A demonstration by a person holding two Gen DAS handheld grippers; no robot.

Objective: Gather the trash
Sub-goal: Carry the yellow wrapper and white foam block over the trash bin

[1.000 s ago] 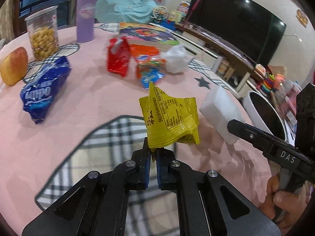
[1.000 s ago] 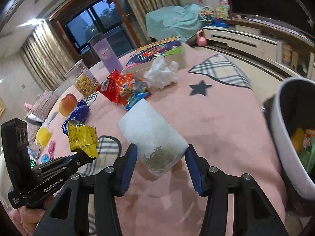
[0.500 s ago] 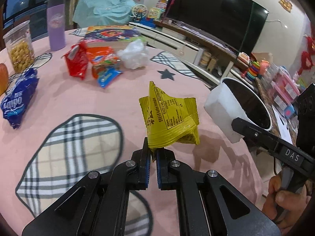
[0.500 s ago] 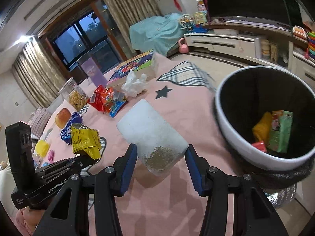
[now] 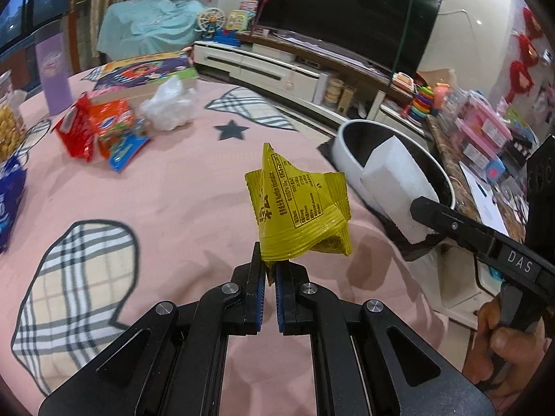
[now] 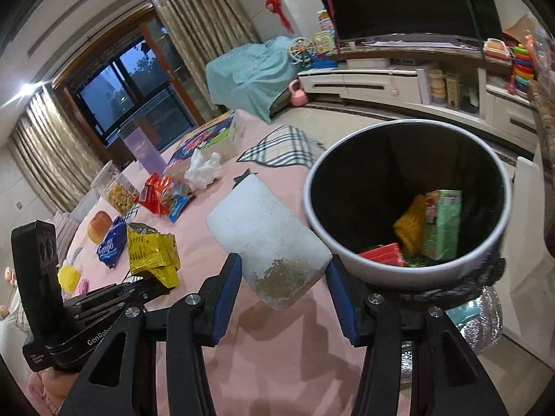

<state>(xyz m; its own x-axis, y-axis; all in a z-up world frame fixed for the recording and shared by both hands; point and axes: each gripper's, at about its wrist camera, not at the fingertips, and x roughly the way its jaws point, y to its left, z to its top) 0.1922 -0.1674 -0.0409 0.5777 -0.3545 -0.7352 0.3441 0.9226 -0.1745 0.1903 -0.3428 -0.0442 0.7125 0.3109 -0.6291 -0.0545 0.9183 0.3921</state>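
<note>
L gripper (image 5: 270, 270) was clamped nearly closed on the bottom edge of a crumpled yellow wrapper (image 5: 300, 209), only a thin slit left between the blue pads; wrapper stood up above the fingertips, clear of the pink tablecloth (image 5: 173, 208). In the R wrist view the same wrapper (image 6: 151, 254) showed at 9 o'clock, sticking out of the L gripper's tip.

R gripper (image 6: 284, 277) was spread wide around a white bag (image 6: 269, 239) w/ greenish-brown crumbs in its lower end. Its blue pads (image 6: 227, 294) sat at both sides of the bag's bottom; left pad looked to touch, right-side contact was hard to judge, but the bag hung tilted above the cloth, so it was gripped. In the L wrist view the bag (image 5: 395, 187) appeared at 3 o'clock, in front of the trash bin (image 5: 350, 149).

Bin (image 6: 322, 222), white outside, black inside, sat at 2 o'clock from the R gripper, just beside the bag, at the table edge. Inside: a green carton (image 6: 442, 223), a yellow pack (image 6: 409, 222), a red piece (image 6: 381, 253); its lower wall was hidden behind the R gripper's finger.

At 10 o'clock on the table lay red and blue snack packs (image 5: 100, 128) and a crumpled white plastic bag (image 5: 170, 104). The blue packet (image 5: 10, 201) at 9 o'clock was cut off by the frame. The R hand (image 5: 499, 339) was only partly seen at the lower right rim.
</note>
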